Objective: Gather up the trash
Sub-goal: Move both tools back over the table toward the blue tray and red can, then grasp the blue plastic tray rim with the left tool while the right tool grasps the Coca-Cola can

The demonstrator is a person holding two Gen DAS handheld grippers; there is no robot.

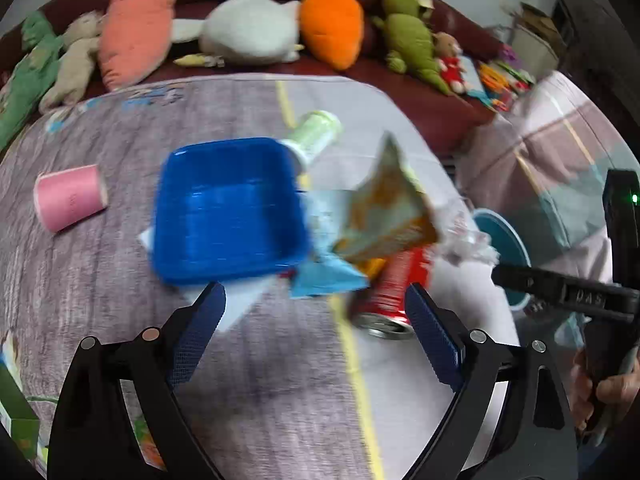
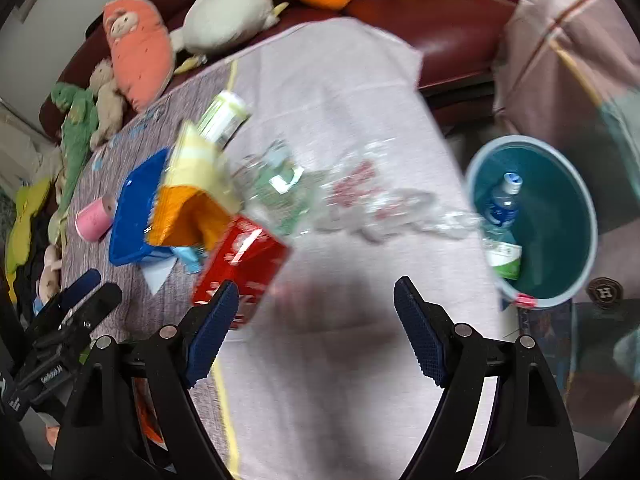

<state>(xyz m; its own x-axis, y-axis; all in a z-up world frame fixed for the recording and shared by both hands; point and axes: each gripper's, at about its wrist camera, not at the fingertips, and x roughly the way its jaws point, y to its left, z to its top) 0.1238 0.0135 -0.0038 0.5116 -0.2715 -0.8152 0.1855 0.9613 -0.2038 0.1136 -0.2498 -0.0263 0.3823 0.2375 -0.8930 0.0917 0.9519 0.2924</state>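
Trash lies on the table: a blue plastic tray (image 1: 228, 208), a pink paper cup (image 1: 70, 196), a green-white bottle (image 1: 316, 134), an orange-yellow snack bag (image 1: 388, 208), a light blue wrapper (image 1: 324, 280), a red can (image 1: 390, 292) and clear crumpled plastic (image 2: 360, 204). A teal bin (image 2: 560, 220) beside the table holds a plastic bottle (image 2: 500, 208). My left gripper (image 1: 314, 318) is open and empty, just short of the tray and can. My right gripper (image 2: 316, 320) is open and empty over the table, with the red can (image 2: 240, 264) by its left finger.
A dark red sofa (image 1: 440, 112) behind the table carries several plush toys, among them an orange carrot (image 1: 332, 24). A green box (image 1: 16, 412) stands at the table's near left edge. The right gripper's body (image 1: 580, 296) shows at right in the left wrist view.
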